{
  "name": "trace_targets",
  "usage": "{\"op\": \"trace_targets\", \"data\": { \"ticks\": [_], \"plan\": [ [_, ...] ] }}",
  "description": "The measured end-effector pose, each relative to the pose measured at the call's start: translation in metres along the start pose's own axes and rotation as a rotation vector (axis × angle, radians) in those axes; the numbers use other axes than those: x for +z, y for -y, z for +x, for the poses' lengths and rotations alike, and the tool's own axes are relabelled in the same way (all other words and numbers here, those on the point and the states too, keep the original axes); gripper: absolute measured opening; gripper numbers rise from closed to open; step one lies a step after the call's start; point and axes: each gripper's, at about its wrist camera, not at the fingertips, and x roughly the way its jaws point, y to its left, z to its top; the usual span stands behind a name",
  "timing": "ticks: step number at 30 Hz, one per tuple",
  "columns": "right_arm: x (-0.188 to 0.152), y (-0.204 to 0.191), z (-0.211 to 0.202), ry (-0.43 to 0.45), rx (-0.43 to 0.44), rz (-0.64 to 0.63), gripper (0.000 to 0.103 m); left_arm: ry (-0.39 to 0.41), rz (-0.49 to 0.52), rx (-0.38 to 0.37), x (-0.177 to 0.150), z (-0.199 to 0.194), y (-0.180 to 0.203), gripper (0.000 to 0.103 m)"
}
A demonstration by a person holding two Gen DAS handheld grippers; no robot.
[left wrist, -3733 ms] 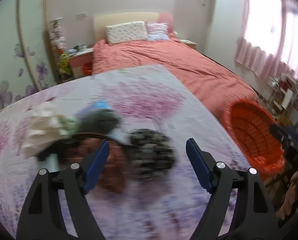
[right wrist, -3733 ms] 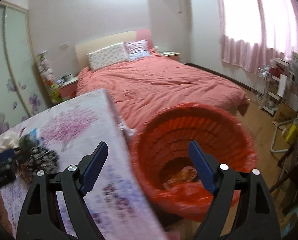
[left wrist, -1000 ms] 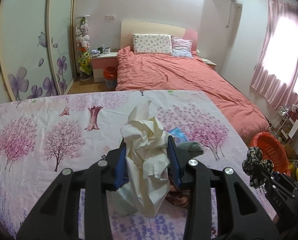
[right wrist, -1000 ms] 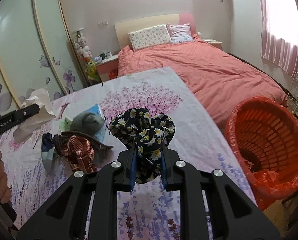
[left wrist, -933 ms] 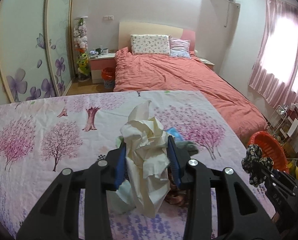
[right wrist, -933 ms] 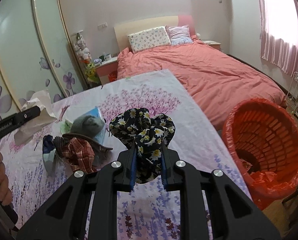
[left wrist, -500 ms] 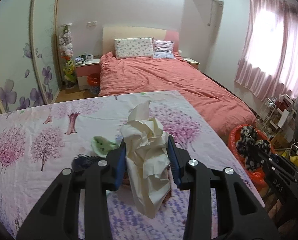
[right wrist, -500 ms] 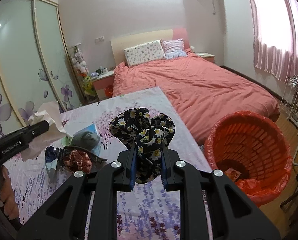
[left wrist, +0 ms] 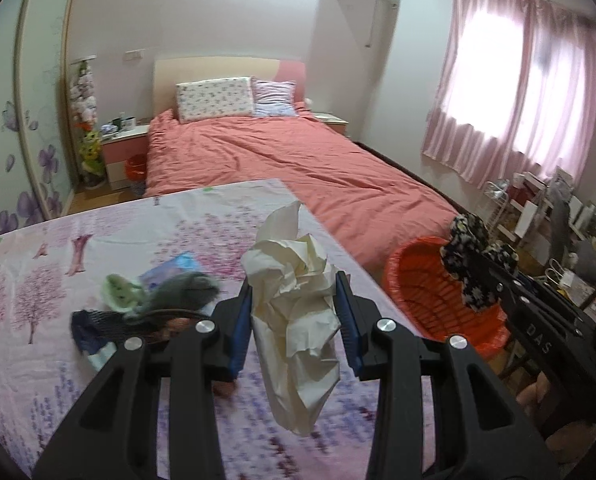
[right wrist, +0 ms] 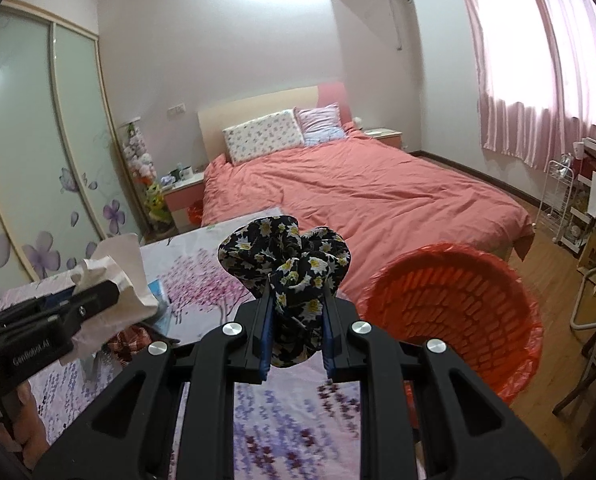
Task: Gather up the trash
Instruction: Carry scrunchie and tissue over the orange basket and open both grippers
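While both grippers are loaded, the right gripper (right wrist: pixel 296 340) is the nearer one to the orange basket (right wrist: pixel 458 304), which sits off the table's right edge, ahead and to the right of its fingers. The right gripper is clamped on a black floral cloth (right wrist: pixel 286 256); in the left wrist view that cloth (left wrist: pixel 474 264) hangs roughly over the basket's near rim (left wrist: pixel 402 256). The left gripper (left wrist: pixel 294 320) is pinched on a crumpled cream paper wad (left wrist: pixel 294 320), which droops below the fingers above the flowered tablecloth (left wrist: pixel 38 280), with the basket well off to its right. More scraps, a grey clump (left wrist: pixel 186 288) among them, lie on the table left of the left gripper. Likely next: the right drops first, then the left swings right across the table edge.
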Motion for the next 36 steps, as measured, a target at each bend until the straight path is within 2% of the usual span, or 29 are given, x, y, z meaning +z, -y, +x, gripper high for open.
{"op": "trace_targets", "data": {
  "ticks": [12,25,34,35,36],
  "plan": [
    [0.003,0.057,-0.010,0.062,-0.099,0.070,0.020,-0.033,0.063,-0.106,-0.003,0.031,0.065,0.038],
    [-0.001,0.116,0.003,0.061,-0.171,0.156,0.020,-0.099,0.160,-0.234,-0.009,0.092,0.152,0.039],
    [-0.001,0.150,0.023,0.049,-0.181,0.223,0.020,-0.162,0.189,-0.264,-0.010,0.149,0.185,0.041],
    [-0.001,0.153,0.025,0.045,-0.177,0.229,0.021,-0.168,0.189,-0.259,-0.010,0.156,0.188,0.043],
    [-0.002,0.156,0.028,0.040,-0.172,0.240,0.027,-0.174,0.189,-0.256,-0.010,0.161,0.189,0.045]
  ]
}}
